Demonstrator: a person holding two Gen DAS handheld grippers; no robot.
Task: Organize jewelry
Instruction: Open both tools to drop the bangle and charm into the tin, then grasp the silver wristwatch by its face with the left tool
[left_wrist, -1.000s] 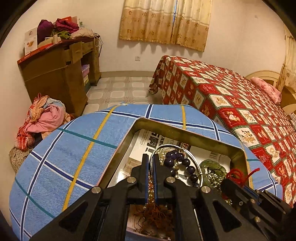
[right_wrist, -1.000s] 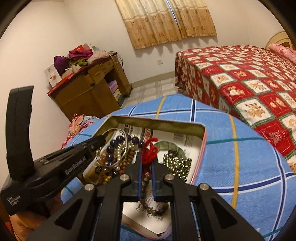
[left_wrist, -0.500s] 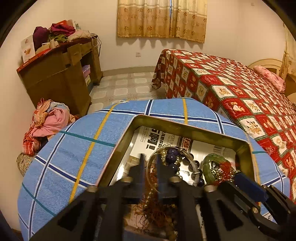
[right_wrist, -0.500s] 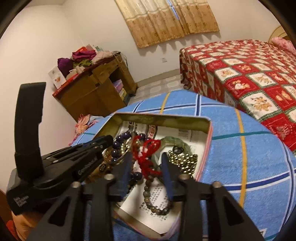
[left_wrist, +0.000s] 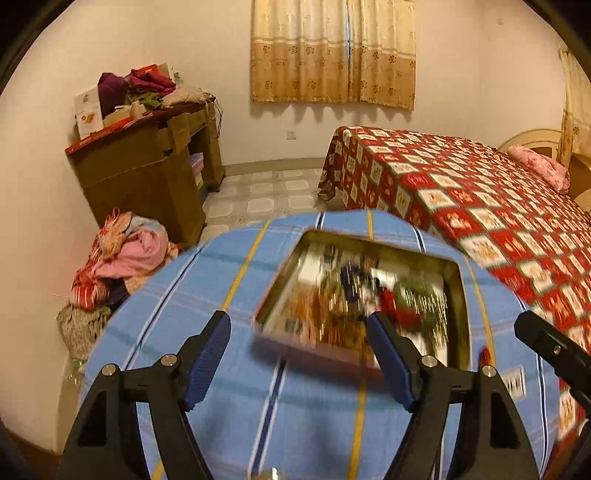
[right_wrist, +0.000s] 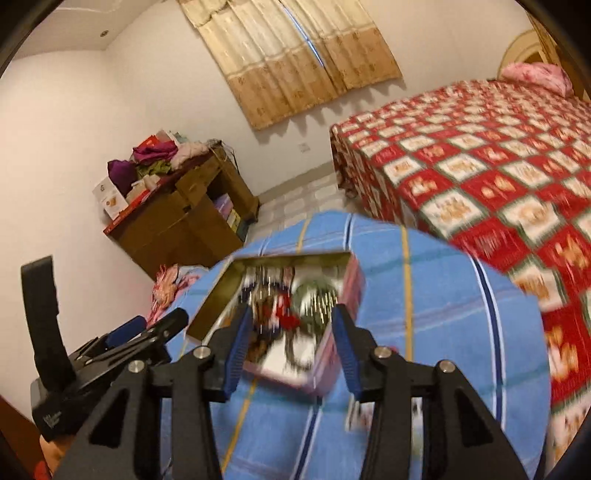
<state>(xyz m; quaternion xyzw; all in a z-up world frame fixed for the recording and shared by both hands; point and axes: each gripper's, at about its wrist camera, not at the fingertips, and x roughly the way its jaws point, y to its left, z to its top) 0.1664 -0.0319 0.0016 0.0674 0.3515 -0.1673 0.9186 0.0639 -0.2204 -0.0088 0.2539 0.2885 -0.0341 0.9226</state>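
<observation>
A rectangular metal tin (left_wrist: 456, 291) full of mixed jewelry (left_wrist: 354, 291) sits on a round table with a blue checked cloth (left_wrist: 207, 295). It also shows in the right wrist view (right_wrist: 349, 280), blurred by motion. My left gripper (left_wrist: 299, 360) is wide open and empty, held above the cloth just short of the tin's near edge. My right gripper (right_wrist: 291, 350) is open and empty, hovering over the tin's near end. The left gripper shows at the left of the right wrist view (right_wrist: 122, 339).
A bed with a red patterned cover (left_wrist: 480, 192) stands to the right. A wooden desk piled with clothes (left_wrist: 147, 162) stands by the left wall. A heap of clothes (left_wrist: 118, 258) lies on the floor beside the table.
Both grippers went from shut on jewelry in the tin to wide open. Both have pulled back and up from the tin, leaving the jewelry inside.
</observation>
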